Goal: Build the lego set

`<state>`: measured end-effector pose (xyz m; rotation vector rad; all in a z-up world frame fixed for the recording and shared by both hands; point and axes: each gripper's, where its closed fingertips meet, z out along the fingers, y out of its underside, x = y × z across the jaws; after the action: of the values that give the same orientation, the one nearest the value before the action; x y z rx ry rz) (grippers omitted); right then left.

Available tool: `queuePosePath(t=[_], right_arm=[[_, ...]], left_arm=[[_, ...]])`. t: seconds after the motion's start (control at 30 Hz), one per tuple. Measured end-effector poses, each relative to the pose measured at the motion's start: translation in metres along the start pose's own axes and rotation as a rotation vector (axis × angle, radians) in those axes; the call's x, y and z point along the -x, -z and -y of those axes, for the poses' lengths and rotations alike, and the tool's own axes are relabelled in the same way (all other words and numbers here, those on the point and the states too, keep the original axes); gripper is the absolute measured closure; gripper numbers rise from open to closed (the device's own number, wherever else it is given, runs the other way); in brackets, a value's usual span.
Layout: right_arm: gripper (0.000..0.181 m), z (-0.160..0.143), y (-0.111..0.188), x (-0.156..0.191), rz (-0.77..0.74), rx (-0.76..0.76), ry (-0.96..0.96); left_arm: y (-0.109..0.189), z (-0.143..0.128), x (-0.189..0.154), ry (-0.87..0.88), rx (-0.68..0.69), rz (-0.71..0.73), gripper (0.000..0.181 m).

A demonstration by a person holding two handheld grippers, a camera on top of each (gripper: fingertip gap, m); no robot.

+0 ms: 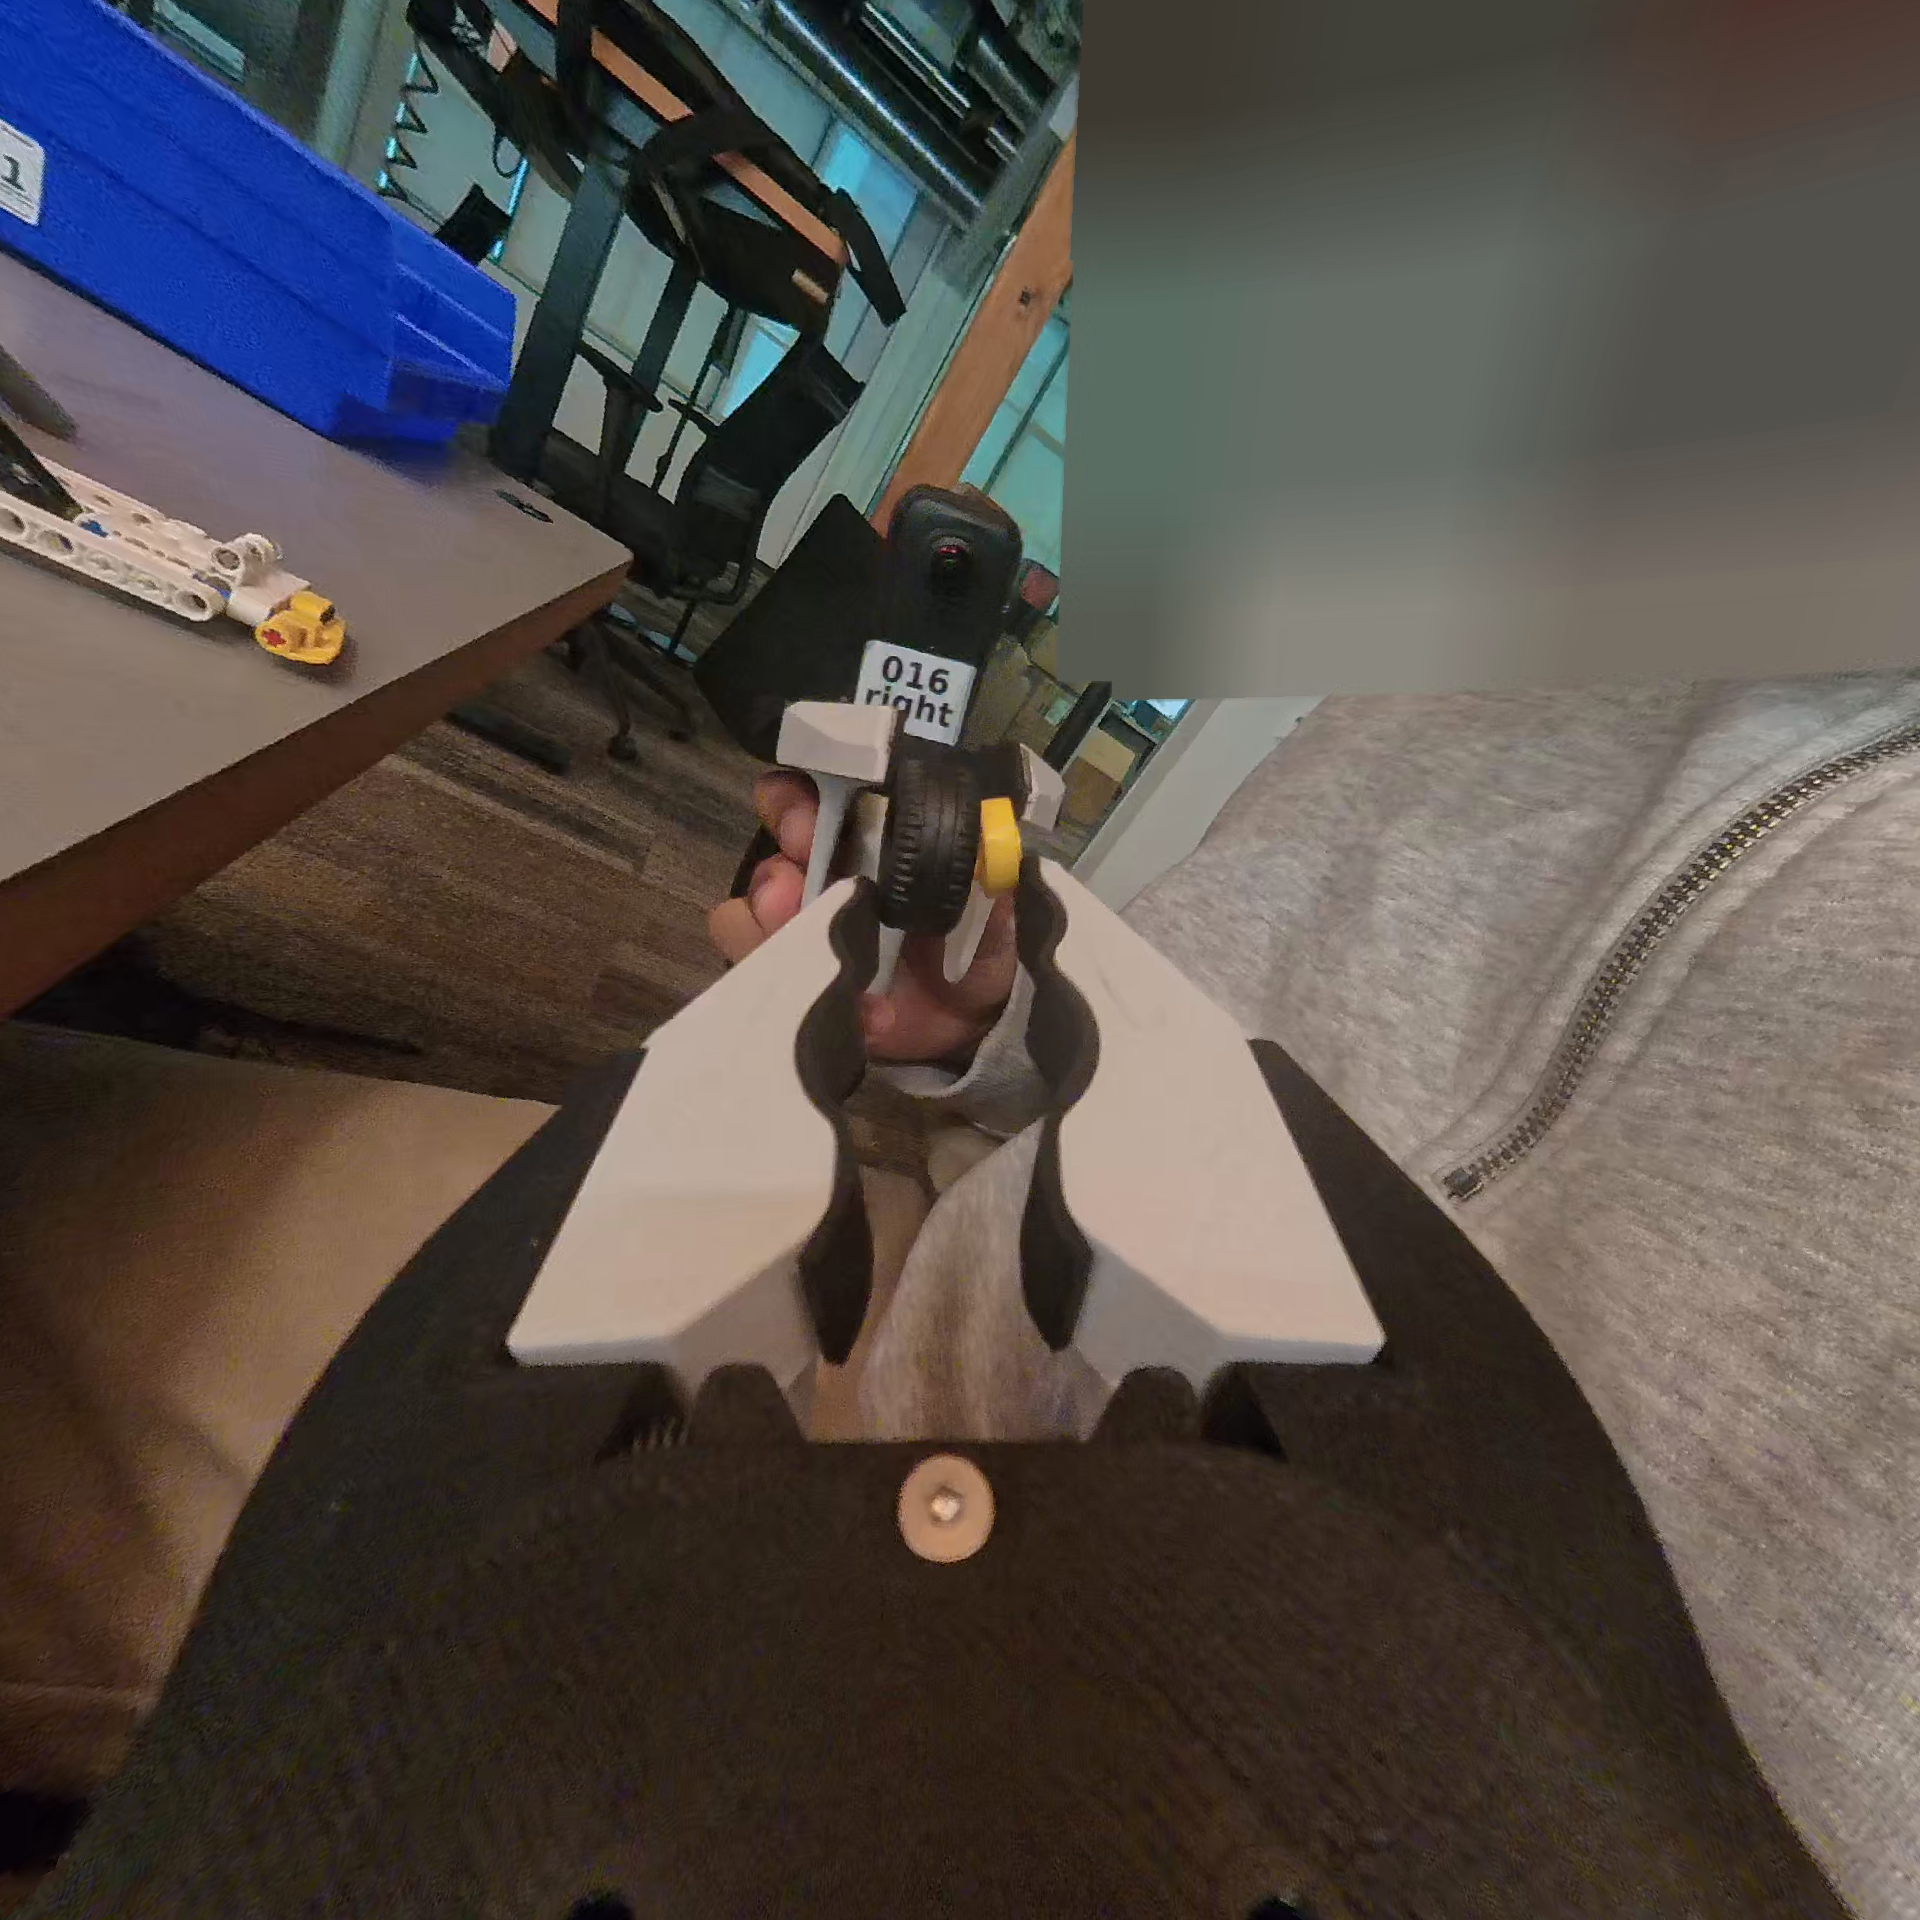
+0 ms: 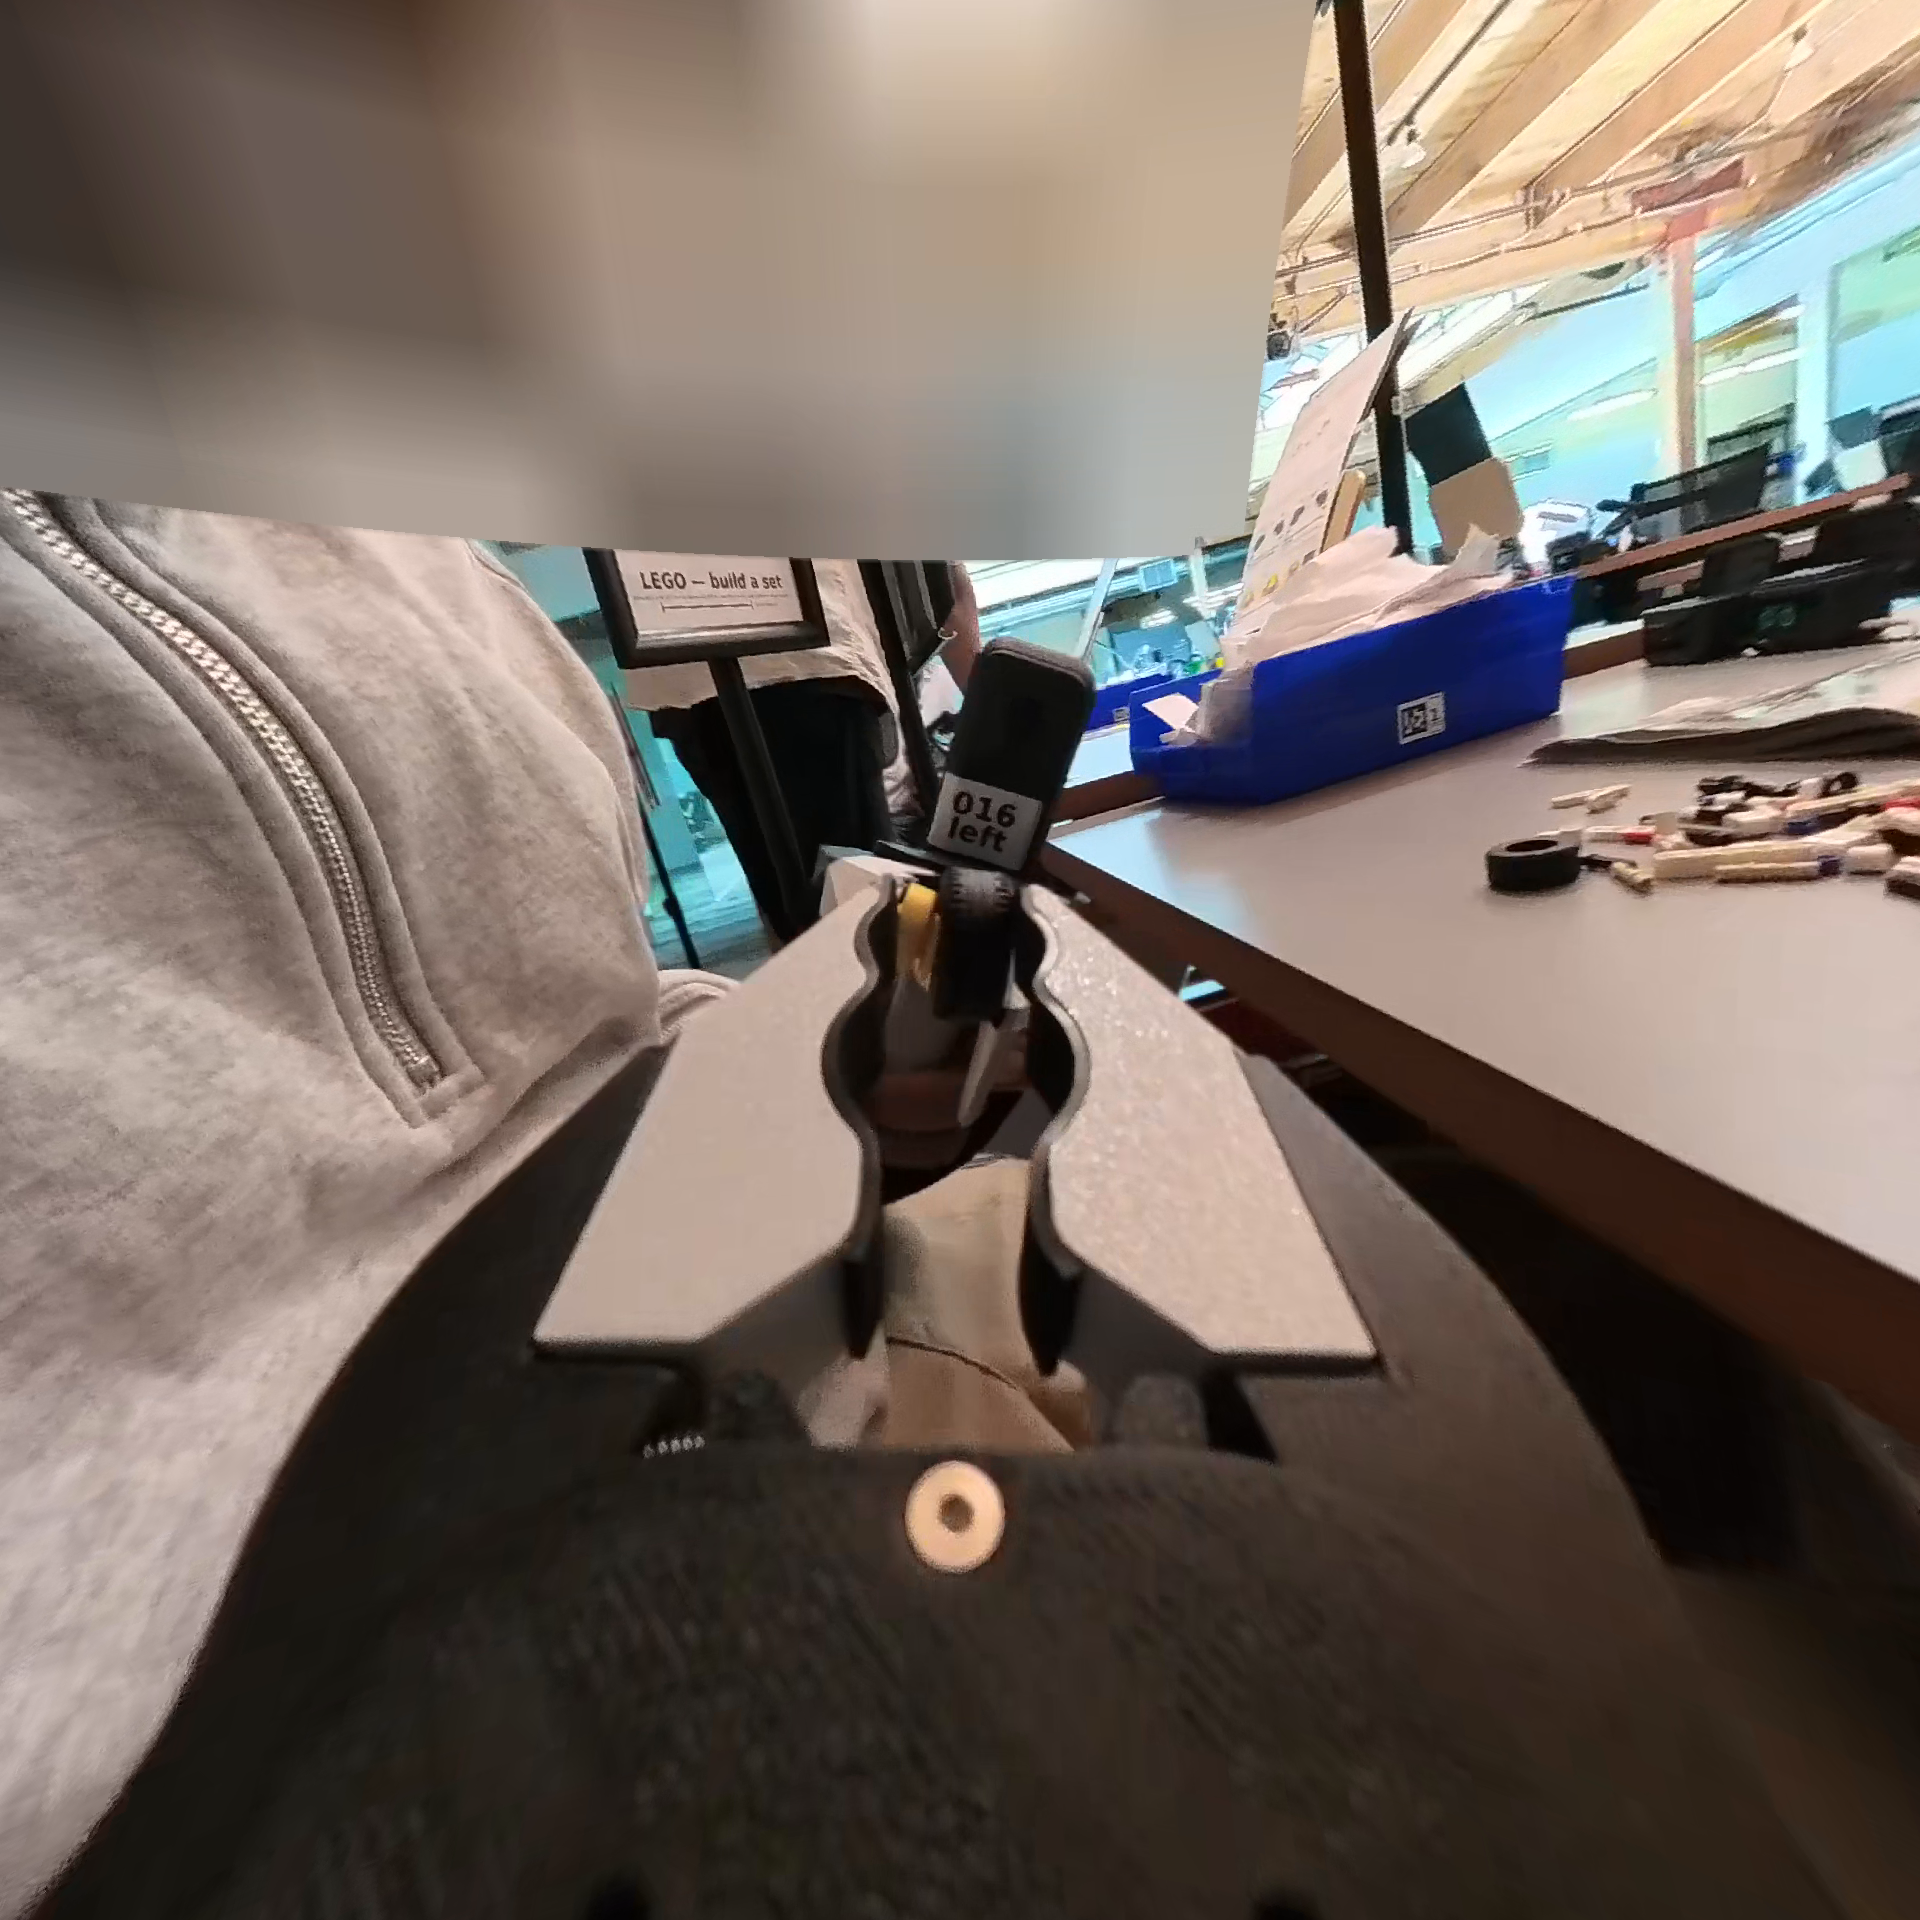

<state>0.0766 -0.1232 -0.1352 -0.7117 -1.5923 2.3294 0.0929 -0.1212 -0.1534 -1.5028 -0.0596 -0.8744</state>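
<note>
A black wheel with a yellow piece on its side is held in the air off the table's edge, over a person's lap. My two grippers face each other around it. My left gripper is shut, with the wheel and yellow piece filling the gap at its tips. My right gripper is shut on the same wheel and yellow piece from the opposite side. The right gripper also shows in the left wrist view, held by a hand.
A grey table carries a partly built white model with a yellow end and a blue bin. In the right wrist view the table holds loose pieces, a spare black tyre, a booklet and the bin. Both grippers' tips are close together, under 4 cm apart.
</note>
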Motion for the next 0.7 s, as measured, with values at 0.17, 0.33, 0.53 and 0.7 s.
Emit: queuePosePath(t=[0.17, 0.33, 0.53, 0.7], right_arm=[[0.158, -0.004, -0.001, -0.003, 0.016, 0.009, -0.063], [0.141, -0.010, -0.004, -0.002, 0.075, 0.027, -0.221], [0.152, -0.013, -0.008, -0.006, 0.052, 0.030, -0.257], [0.160, -0.014, -0.006, -0.006, 0.045, 0.035, -0.270]], left_arm=[[0.005, 0.005, 0.001, 0.112, -0.049, -0.064, 0.156], [0.011, 0.012, 0.001, 0.159, -0.117, -0.108, 0.156], [0.010, 0.010, 0.005, 0.140, -0.121, -0.085, 0.157], [0.007, 0.007, 0.006, 0.169, -0.115, -0.104, 0.156]])
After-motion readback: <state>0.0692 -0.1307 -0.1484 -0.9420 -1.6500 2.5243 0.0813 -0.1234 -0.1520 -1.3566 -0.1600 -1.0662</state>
